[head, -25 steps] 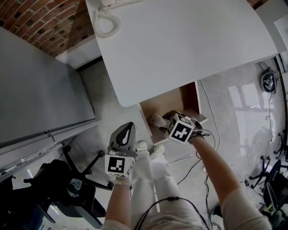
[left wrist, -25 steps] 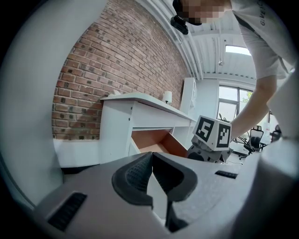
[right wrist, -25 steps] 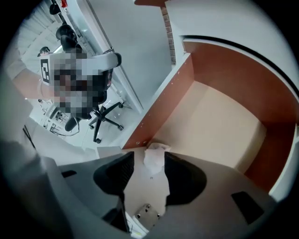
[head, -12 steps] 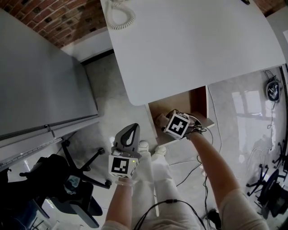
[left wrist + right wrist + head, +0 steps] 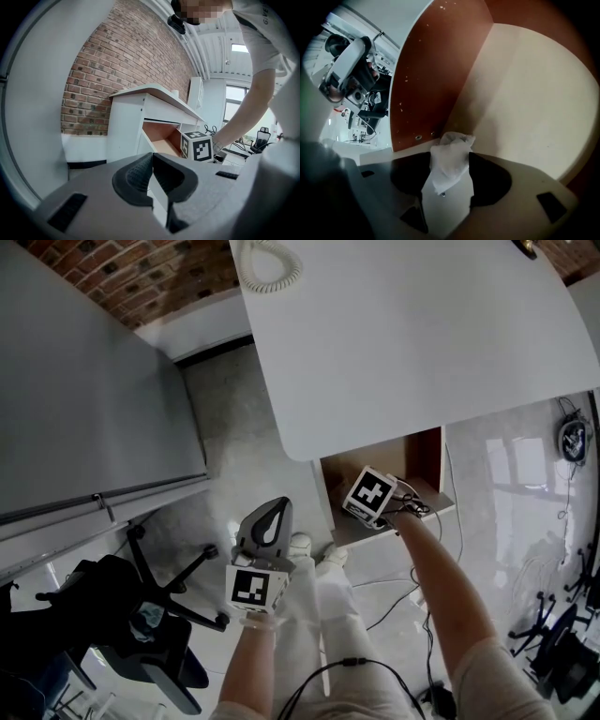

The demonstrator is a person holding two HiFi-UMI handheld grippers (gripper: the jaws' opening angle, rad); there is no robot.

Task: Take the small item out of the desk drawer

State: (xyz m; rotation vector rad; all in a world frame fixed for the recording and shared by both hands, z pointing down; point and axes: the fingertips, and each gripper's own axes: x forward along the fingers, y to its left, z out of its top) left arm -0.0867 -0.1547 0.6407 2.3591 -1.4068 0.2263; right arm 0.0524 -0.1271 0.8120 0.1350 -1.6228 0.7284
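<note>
the drawer [image 5: 429, 454] juts out below our tabletop's [image 5: 412, 334] near edge; the small item [image 5: 451, 161] lies in it, between the jaws of our right claw [image 5: 447, 176]. our left claw [image 5: 270, 512] hangs left of the drawer.

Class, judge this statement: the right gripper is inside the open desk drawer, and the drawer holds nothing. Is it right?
One part is wrong. The right gripper is inside the open drawer, but the drawer is not empty. The right gripper view shows a crumpled white wad on the drawer's floor, between the gripper's parted jaws.
</note>
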